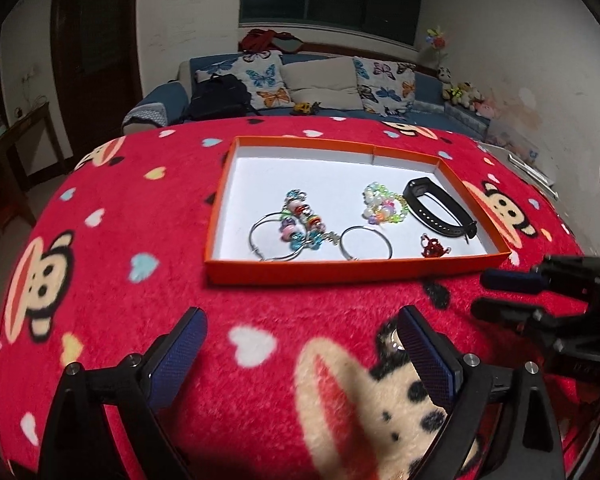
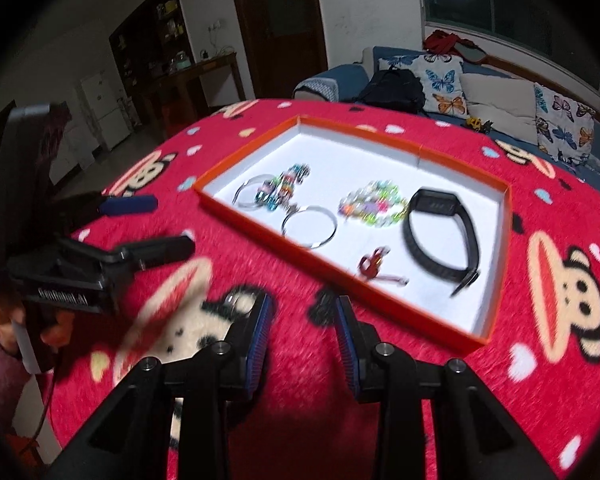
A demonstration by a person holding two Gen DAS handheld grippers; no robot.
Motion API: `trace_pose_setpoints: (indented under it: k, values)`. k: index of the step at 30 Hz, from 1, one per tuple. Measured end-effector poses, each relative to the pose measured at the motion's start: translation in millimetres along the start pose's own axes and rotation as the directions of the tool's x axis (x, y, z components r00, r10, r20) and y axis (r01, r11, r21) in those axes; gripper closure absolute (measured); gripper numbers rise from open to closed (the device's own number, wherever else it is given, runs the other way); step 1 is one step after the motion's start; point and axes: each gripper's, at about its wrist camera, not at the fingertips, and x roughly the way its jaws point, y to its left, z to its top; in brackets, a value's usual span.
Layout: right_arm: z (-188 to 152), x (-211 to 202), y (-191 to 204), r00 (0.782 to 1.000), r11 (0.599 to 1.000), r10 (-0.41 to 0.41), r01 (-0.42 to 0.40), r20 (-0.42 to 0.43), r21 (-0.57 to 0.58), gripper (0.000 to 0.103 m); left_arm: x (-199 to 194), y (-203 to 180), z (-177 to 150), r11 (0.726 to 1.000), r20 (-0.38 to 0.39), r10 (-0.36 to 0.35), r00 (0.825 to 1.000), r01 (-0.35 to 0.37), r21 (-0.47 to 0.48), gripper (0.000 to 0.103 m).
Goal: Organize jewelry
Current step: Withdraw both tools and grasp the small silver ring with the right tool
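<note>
Nearest: left gripper (image 1: 302, 344) spread wide, blue cross-hatched pads (image 1: 179, 354) on black angular fingers, nothing between them, only blanket underneath. Small shiny round bit (image 1: 394, 340) just inside the right-hand pad, possibly a ring, too blurred to call.

Right gripper (image 2: 302, 332) set narrow, ribbed blue pads (image 2: 260, 336), jaws apart with nothing gripped, hovering over blanket short of the tray's near edge. White lettering on the left gripper's black body in the right wrist view, smeared, not safely readable. Hand (image 2: 10, 318) wrapped on its grip, maroon sleeve at frame edge.

Fuzzy red fleece blanket (image 1: 100, 280) over the table: cartoon monkey faces, pastel hearts.

Centre: shallow rectangular cardboard tray (image 1: 352, 270), orange walls, white floor. All jewelry inside, toward its near half:
- two thin silver hoops (image 1: 366, 243), lying flat
- bead charm bracelet (image 1: 300, 220), glassy multicolour, overlapping the left hoop
- pastel translucent bead bracelet (image 1: 382, 206), bunched
- small dark red beaded piece (image 1: 434, 246), near front wall
- black rubbery fitness band (image 1: 436, 210), matte, looped, right side, beside the pastel beads

Far: blue sofa (image 1: 164, 100), butterfly-print cushions (image 1: 264, 80), black backpack (image 1: 220, 96), plush toys (image 1: 464, 94), dark window.
</note>
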Motion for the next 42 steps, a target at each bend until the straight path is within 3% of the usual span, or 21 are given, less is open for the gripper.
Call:
trace_pose_setpoints:
  k: [15,28,36,42]
  values:
    - [-8.0,20.1,30.0,0.999,0.995,0.023,-0.027,-0.046,-0.095,0.067,-30.4,22.3,-24.4,0.995,0.016,0.066,0.998,-0.065,-0.074,0.0]
    - [-7.7,40.5,48.8,0.997,0.968,-0.045,0.028,-0.062,-0.25,0.068,-44.7,25.7,-40.7,0.992,0.018,0.083,0.996,-0.082,-0.092,0.0]
    - [-2.6,42.8,37.0,0.997,0.972,-0.058,0.044,-0.057,-0.23,0.082,-52.4,14.1,-57.7,0.997,0.018,0.074,0.997,-0.074,-0.028,0.0]
    - [-1.3,42.7,32.5,0.997,0.975,-0.045,0.029,-0.069,-0.219,0.082,-59.6,-5.0,-71.8,0.998,0.013,0.016,1.0,-0.017,0.053,0.0]
